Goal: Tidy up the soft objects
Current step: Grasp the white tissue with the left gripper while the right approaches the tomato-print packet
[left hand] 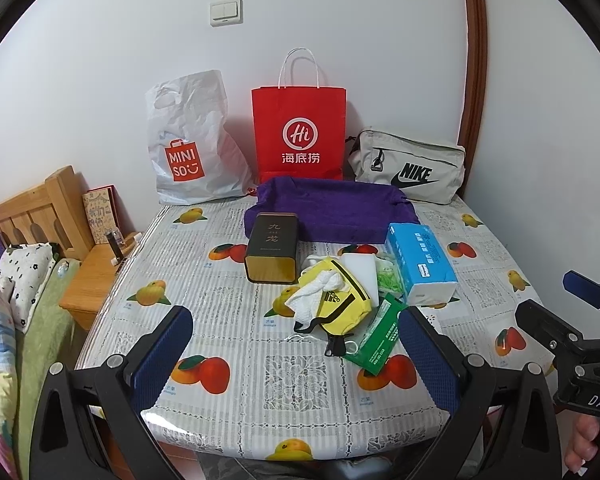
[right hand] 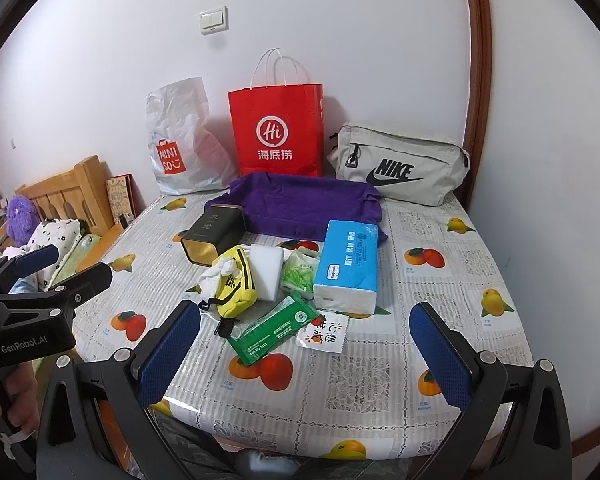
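Note:
A pile lies mid-table: a yellow pouch [left hand: 342, 302] [right hand: 236, 286] with a crumpled white tissue [left hand: 314, 294] on it, a white foam block [right hand: 266, 266], a green wipes pack [left hand: 376, 338] [right hand: 274, 330], a green-filled clear packet [right hand: 298, 276] and a blue tissue pack [left hand: 420, 264] [right hand: 348, 266]. A purple fabric tray [left hand: 332, 210] [right hand: 300, 208] sits behind them. My left gripper [left hand: 296, 352] is open and empty, near the table's front edge. My right gripper [right hand: 306, 352] is open and empty, in front of the wipes pack.
A dark tin [left hand: 272, 248] lies left of the pile. A white Miniso bag [left hand: 192, 144], a red paper bag [left hand: 300, 136] and a grey Nike bag [left hand: 410, 170] stand against the wall. A small printed sachet [right hand: 324, 332] lies by the wipes. A bed [left hand: 16, 292] is at left.

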### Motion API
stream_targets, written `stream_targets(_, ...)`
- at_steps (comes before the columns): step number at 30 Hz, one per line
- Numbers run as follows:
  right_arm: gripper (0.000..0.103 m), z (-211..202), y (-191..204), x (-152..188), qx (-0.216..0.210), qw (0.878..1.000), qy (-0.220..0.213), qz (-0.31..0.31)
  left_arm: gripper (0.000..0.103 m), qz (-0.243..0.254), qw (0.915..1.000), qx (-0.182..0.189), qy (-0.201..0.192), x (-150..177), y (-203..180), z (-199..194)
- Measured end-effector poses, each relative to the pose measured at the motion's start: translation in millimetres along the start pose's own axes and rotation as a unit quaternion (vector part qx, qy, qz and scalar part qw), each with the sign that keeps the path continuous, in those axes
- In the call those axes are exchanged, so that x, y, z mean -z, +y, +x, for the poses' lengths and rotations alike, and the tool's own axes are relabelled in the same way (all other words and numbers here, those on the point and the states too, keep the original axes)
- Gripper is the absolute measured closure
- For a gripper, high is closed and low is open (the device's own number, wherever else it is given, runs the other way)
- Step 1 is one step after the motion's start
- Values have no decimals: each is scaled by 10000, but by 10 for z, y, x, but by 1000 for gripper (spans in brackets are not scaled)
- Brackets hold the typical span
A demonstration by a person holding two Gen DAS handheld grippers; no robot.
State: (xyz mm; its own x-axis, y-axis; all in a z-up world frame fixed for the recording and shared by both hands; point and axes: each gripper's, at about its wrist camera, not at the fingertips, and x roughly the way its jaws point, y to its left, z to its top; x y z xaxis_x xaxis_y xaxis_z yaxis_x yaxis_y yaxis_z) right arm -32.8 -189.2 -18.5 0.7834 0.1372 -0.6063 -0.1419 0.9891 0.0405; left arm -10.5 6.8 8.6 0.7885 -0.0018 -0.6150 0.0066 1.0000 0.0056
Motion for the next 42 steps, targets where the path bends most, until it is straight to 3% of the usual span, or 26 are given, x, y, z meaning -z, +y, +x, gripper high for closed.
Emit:
stream_targets(16,0,23,7,-1,7,10000,-17,4,0,-69,9999,102,120,81,65,113)
stream_targets(27,0,360,-132,66,103,9996,226,121,0,-167,9988,210,402,201,144,535)
stream_targets(32,0,606,-174,127,129,9986,483,143,0,-172,9965,563,594,265,132,815)
stream_targets(34,0,679,-183,160,202,9983,541,102,1,-96,9966,541,609,268,130,931)
stream_targets(40,0,919,-259,205,247,9974,660,177,12,-285,9929,710,915,231,242,1324)
stream_targets(41,0,956,-276,202,217,9975,637,214,24,-264,9918,811,950,218,243,1391)
stream_targets(42,0,988,-284,203,199,9976,628,206,30,-223,9909,943,936,204,231,1454)
